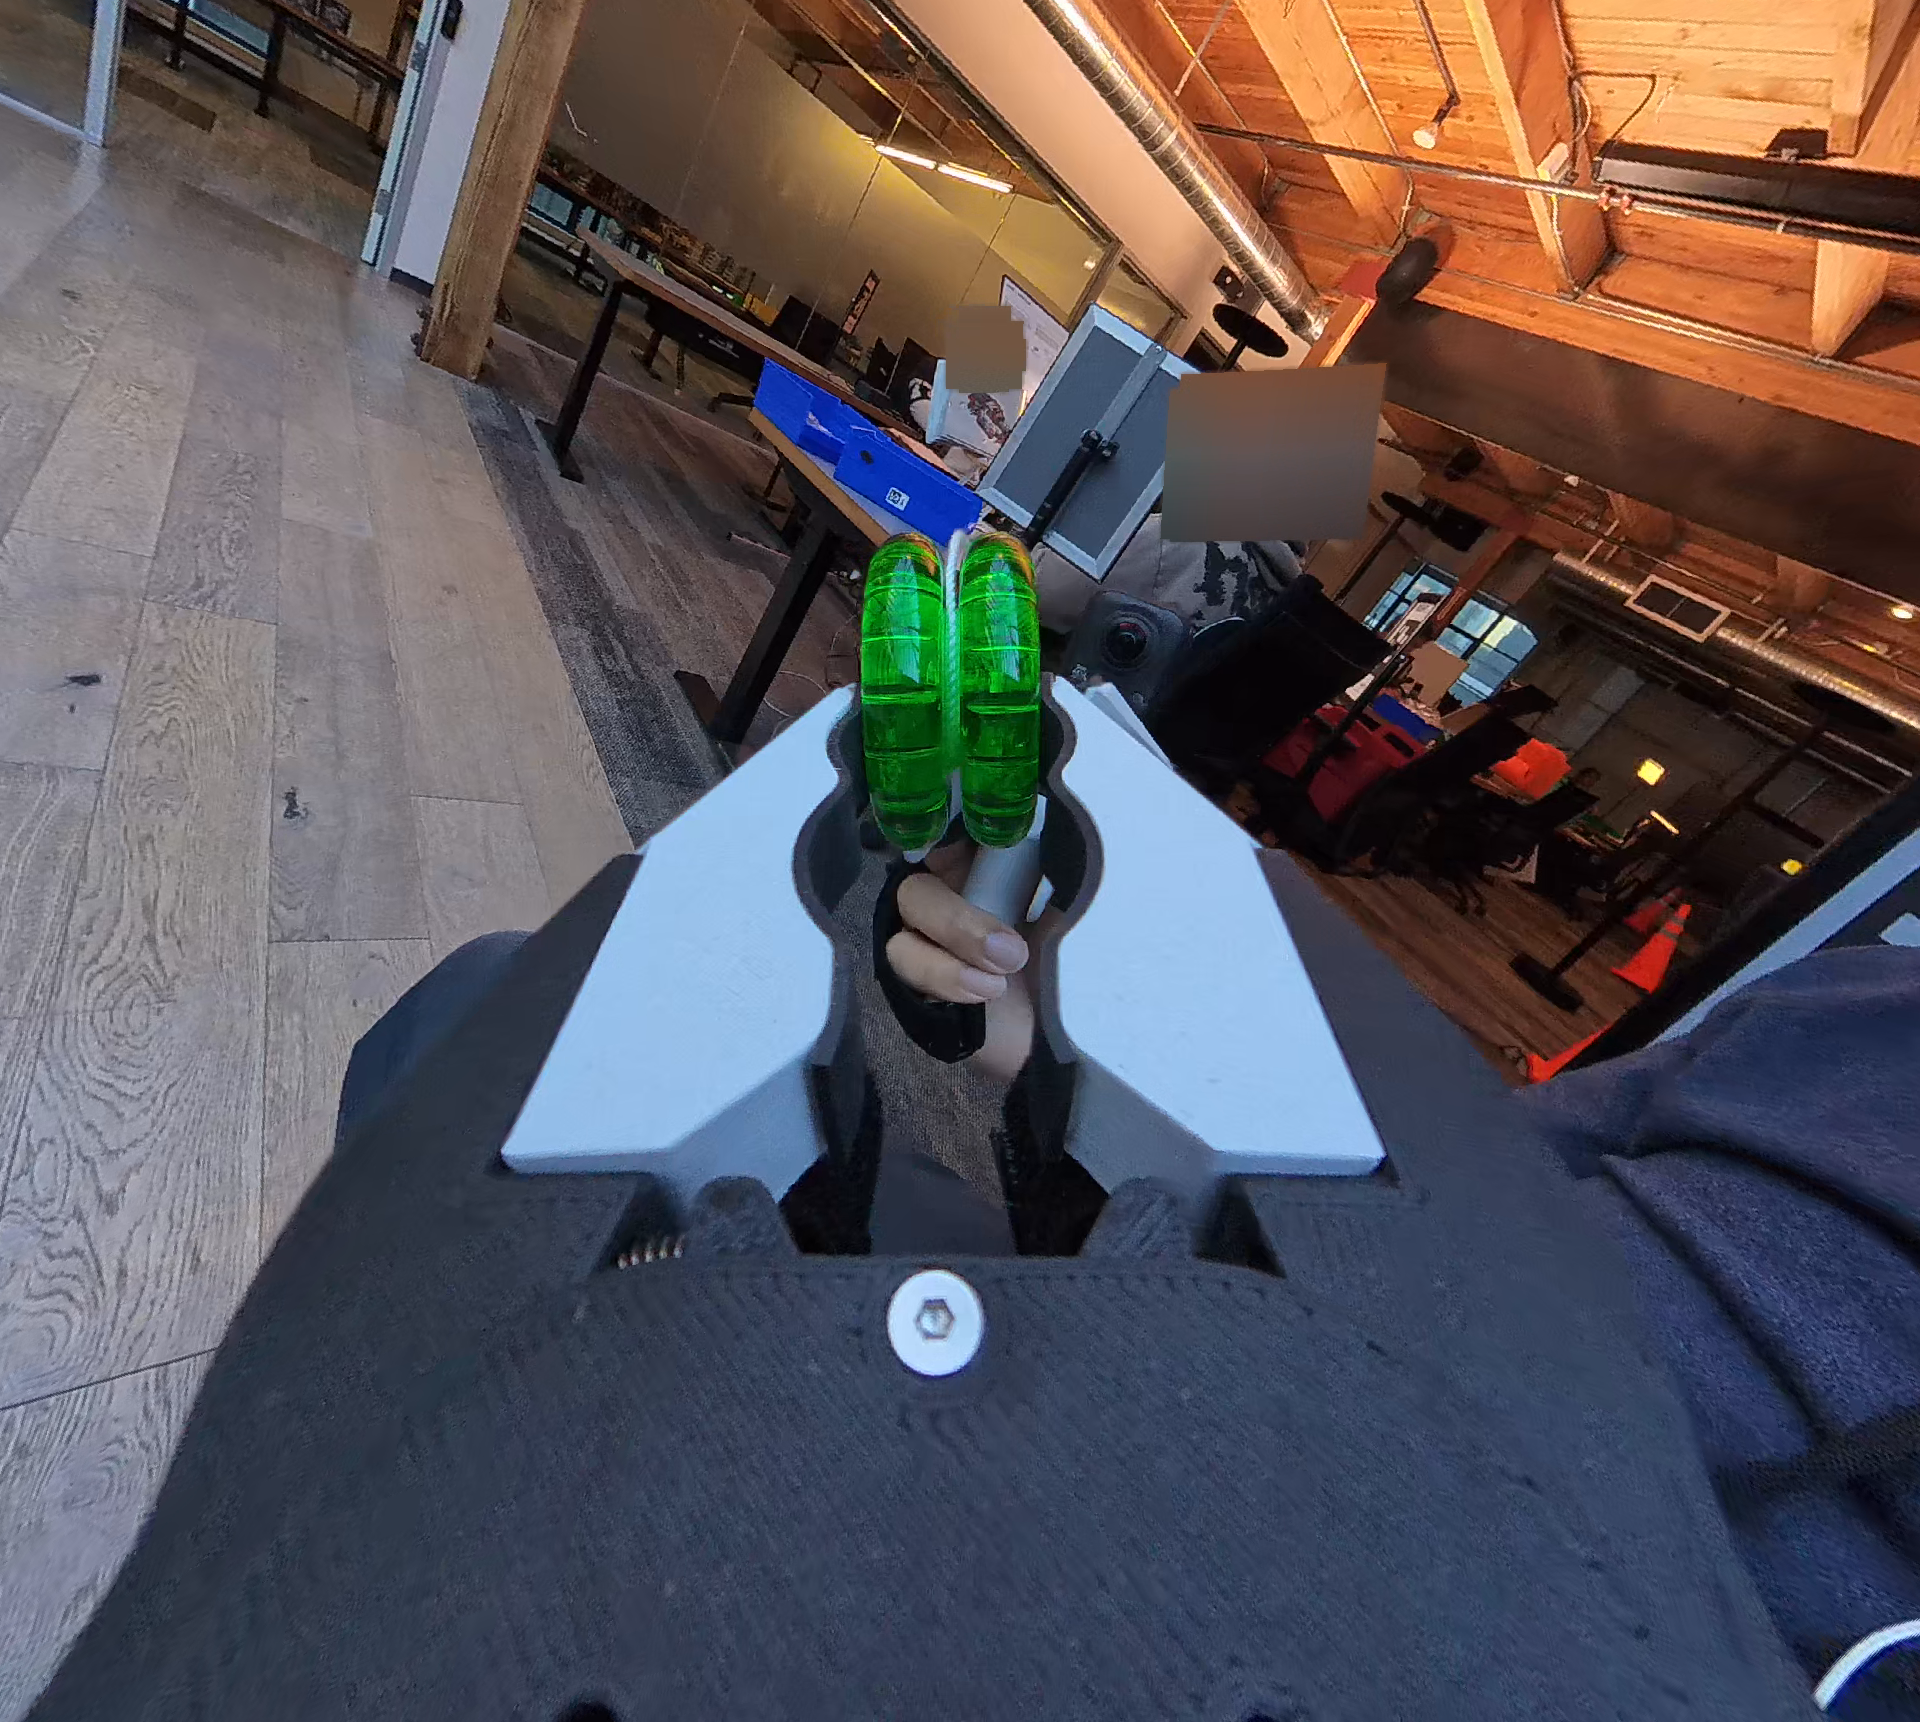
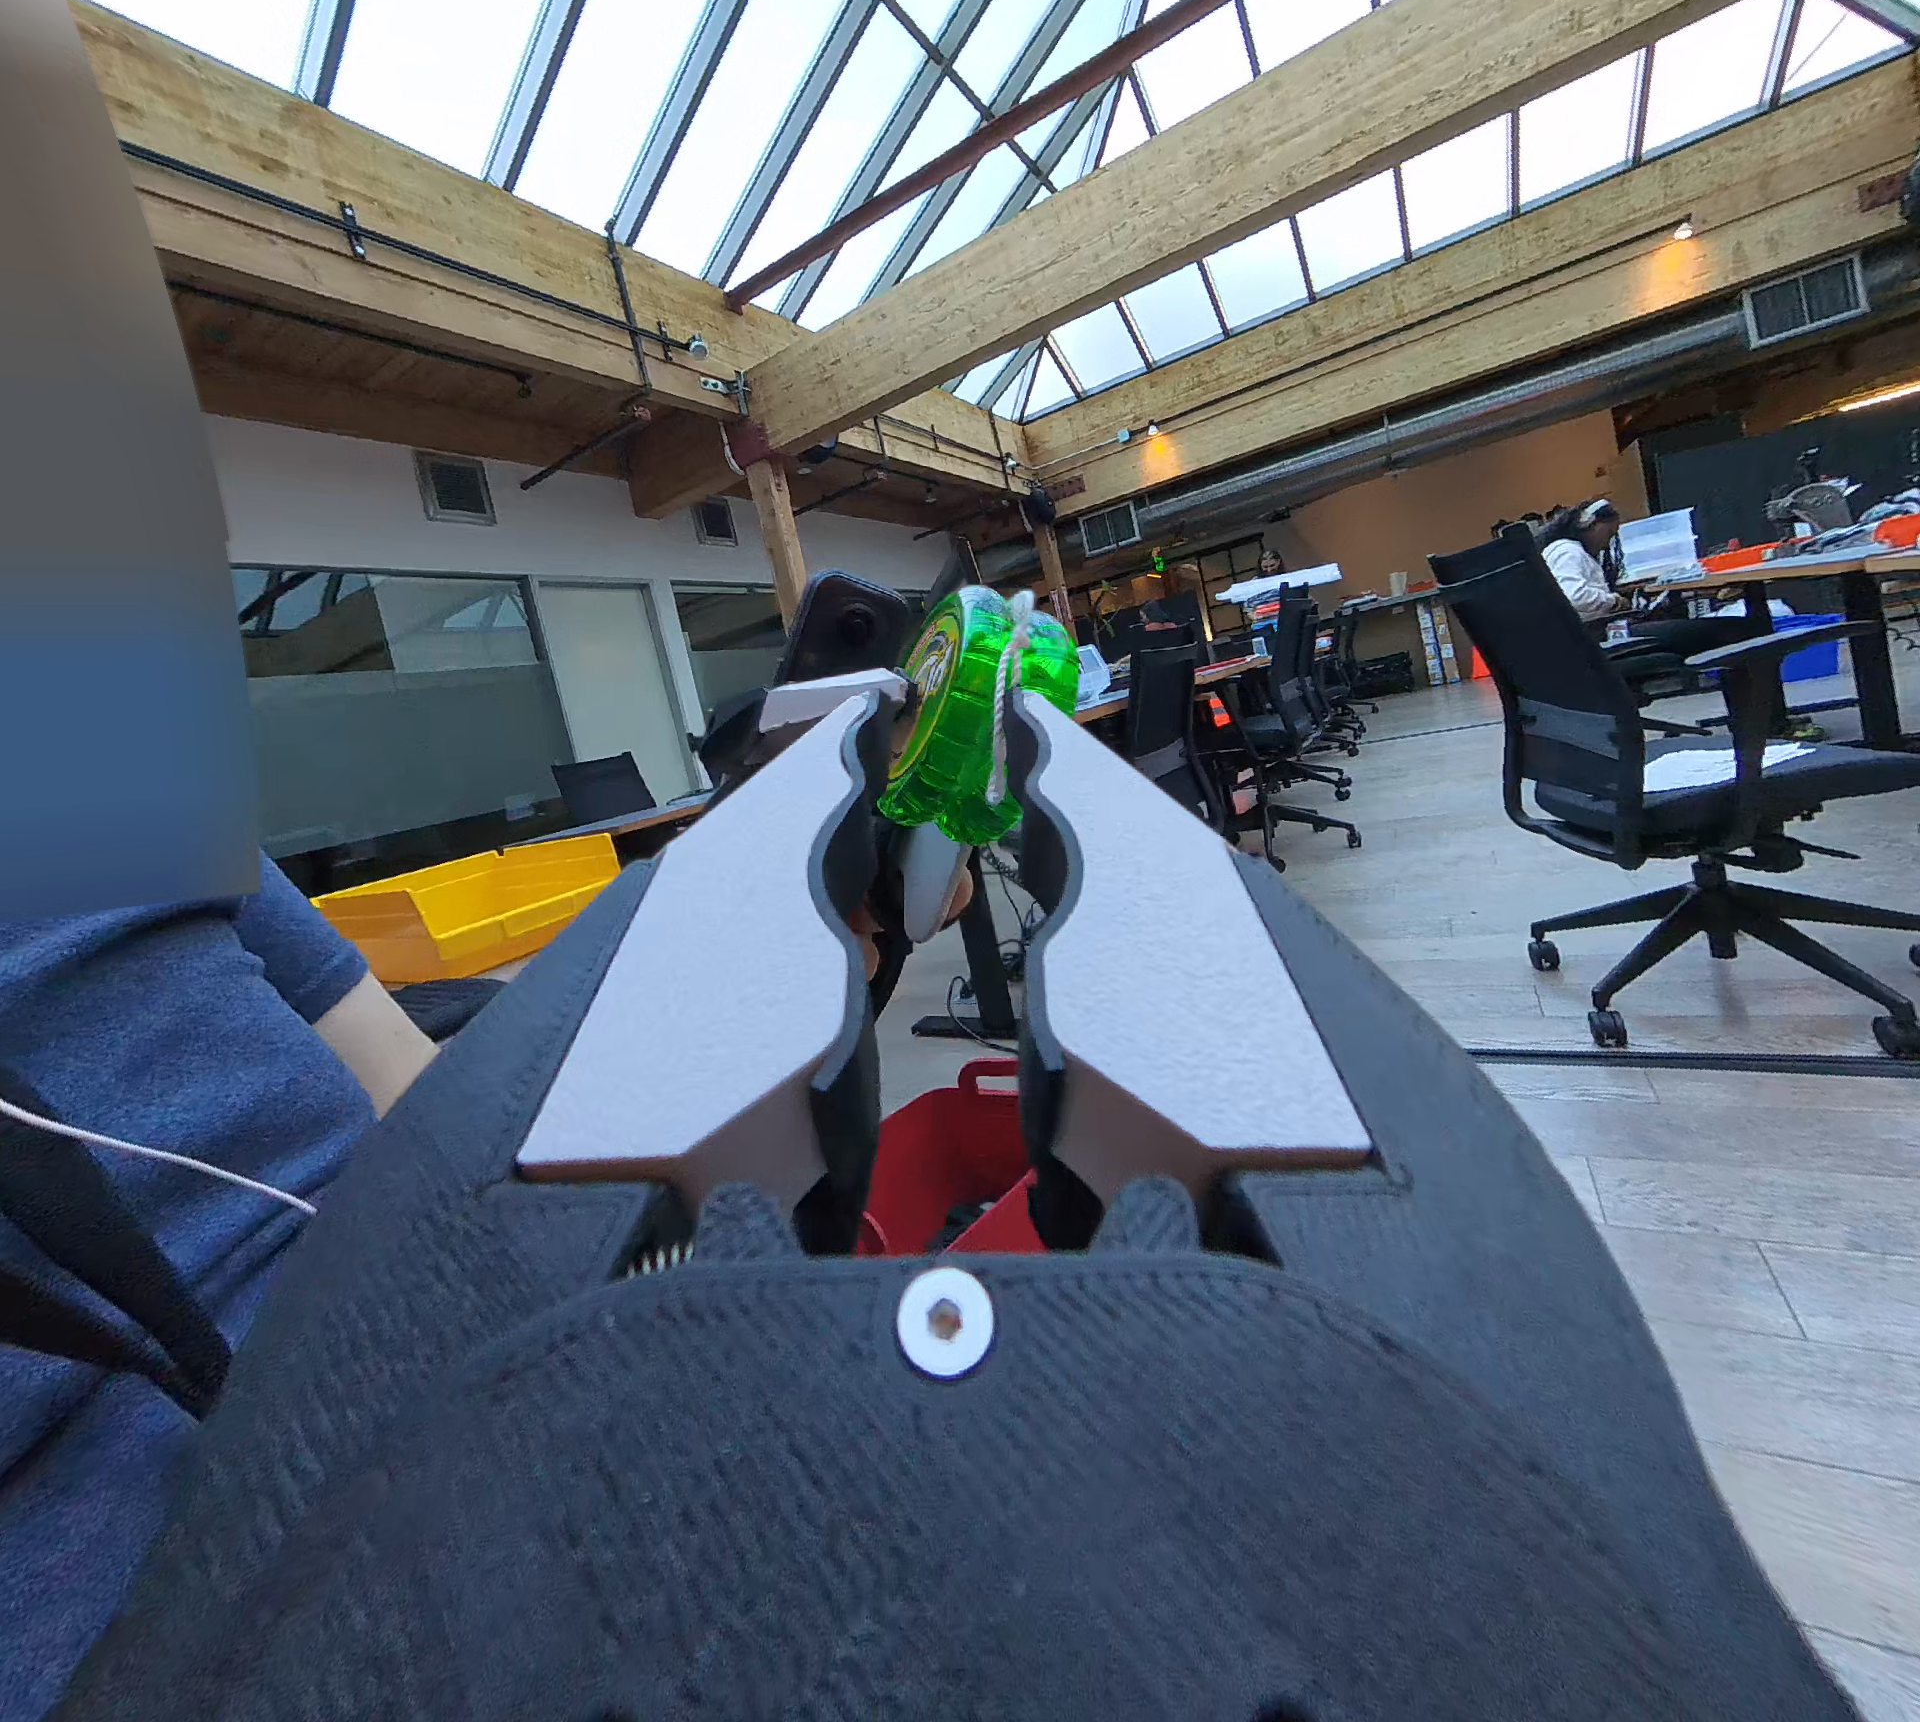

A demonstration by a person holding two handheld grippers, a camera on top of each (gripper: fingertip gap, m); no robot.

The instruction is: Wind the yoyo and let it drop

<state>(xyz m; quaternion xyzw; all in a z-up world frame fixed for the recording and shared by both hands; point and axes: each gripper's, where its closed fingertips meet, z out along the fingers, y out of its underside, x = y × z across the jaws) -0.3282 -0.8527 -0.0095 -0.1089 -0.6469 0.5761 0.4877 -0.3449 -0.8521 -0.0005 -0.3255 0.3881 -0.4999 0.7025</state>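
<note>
Looking at both wrist views, the green yoyo point(image 1: 949, 690) is pinched edge-on between the tips of my left gripper point(image 1: 951, 716), up in the air with office floor and desks far behind it. The white string point(image 2: 1000, 704) looks mostly wound into the groove, with a short tail hanging down the rim.

The right gripper point(image 2: 940, 727) is the tricky one: its fingers point(image 2: 1127, 903) are narrowed right around the yoyo and that string tail, but honestly I can't tell if they're pinching anything or just framing it.

My read: winding is about done, and the drop is next. That means getting a firm hold on the string end first, then opening the left fingers cleanly so the yoyo falls straight without snagging.
</note>
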